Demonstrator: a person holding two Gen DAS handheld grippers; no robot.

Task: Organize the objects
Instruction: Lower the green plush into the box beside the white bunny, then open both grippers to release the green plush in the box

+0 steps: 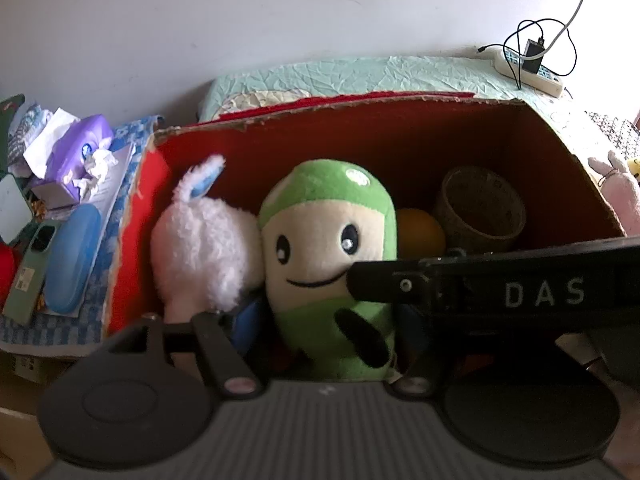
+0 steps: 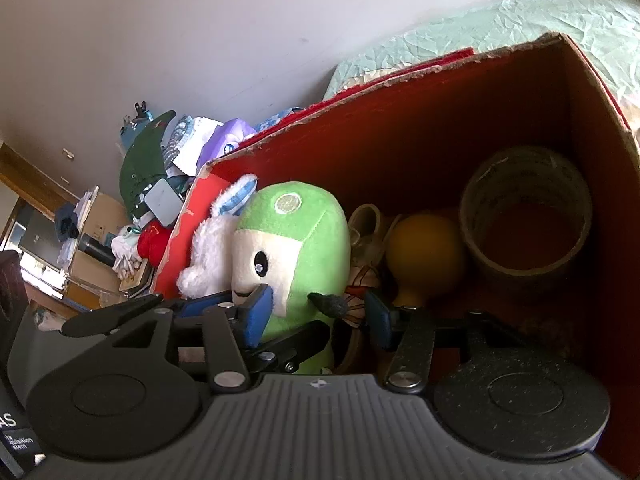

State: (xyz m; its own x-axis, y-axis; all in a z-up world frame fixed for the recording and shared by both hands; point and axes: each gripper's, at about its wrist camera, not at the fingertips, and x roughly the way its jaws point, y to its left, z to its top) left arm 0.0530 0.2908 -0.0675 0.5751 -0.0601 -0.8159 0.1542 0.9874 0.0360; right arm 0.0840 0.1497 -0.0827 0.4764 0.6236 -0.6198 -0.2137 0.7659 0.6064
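Box is mostly loaded: the red cardboard box [image 2: 460, 120] already holds the green plush toy [image 2: 296, 248] standing upright, a white fluffy toy [image 1: 204, 248] pressed against its left side, a yellow ball [image 2: 424, 256] and a roll of tape [image 2: 524, 216] toward the right end, plus some small pale item behind the plush that I can't identify. Judging from that, the plush looks just placed and the sorting is well along but not finished: a pink-white soft toy [image 1: 618, 190] sits outside the box on the bed at the right, and the clutter at the left, a tissue pack [image 1: 78, 152], a blue case [image 1: 72, 260] and a phone [image 1: 34, 268], lies loose on the tabletop. Right hand-held gripper [image 2: 320, 312] straddles the lower body of the plush; blue pads stand off either side with visible gaps, so released, not clamping. Left hand-held gripper [image 1: 320, 332] sits low in front of the same plush, fingers spread to either side of its base; the right unit's black body crosses in front and hides its right finger [image 1: 424, 360], but no pinch shows, so it reads as released too. The plush stands between both sets of fingers, leaning on the white toy, resting on the box floor unsupported.
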